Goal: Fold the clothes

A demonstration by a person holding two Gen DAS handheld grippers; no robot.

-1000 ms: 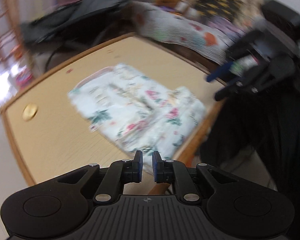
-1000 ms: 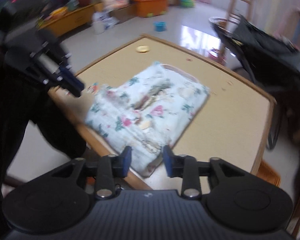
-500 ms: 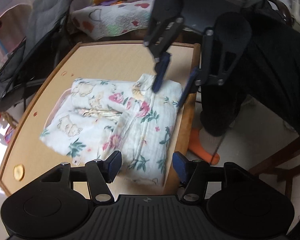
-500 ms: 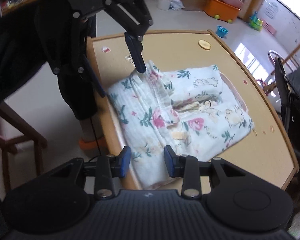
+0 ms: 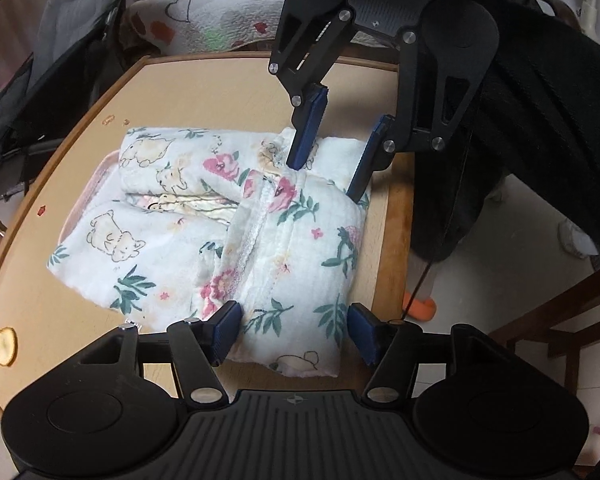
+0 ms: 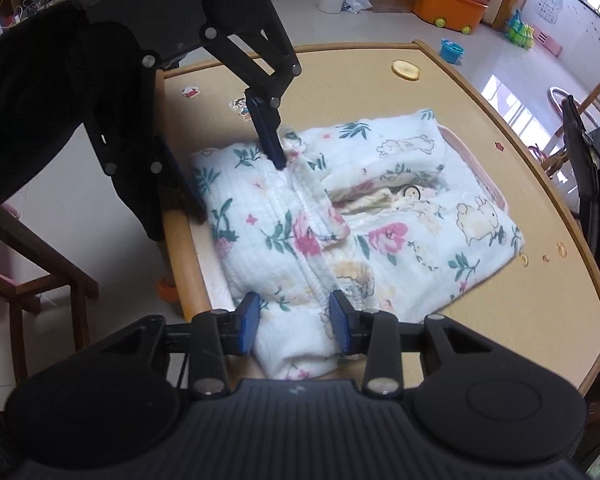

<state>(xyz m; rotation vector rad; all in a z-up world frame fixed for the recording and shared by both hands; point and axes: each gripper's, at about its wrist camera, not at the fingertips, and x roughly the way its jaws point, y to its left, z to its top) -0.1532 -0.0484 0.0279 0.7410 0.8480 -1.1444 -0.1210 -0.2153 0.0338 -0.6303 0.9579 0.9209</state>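
Our fingers (image 5: 226, 330) stand spread and grasp nothing: left gripper (image 5: 294, 330) and right gripper (image 6: 294, 320) straddle opposite ends of the garment (image 5: 236, 224), lying folded at the bench (image 5: 220, 84) edge, apparently to pinch it.

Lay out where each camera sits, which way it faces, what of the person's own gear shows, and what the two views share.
Left wrist: rides the left gripper, looking along its open fingers over one end of the folded floral garment; the right gripper faces it at the far end.
Right wrist: rides the right gripper, open around the opposite end, facing the left gripper and a dark sleeve.
Shared: the garment, the wooden table and both grippers, seen from opposite ends.
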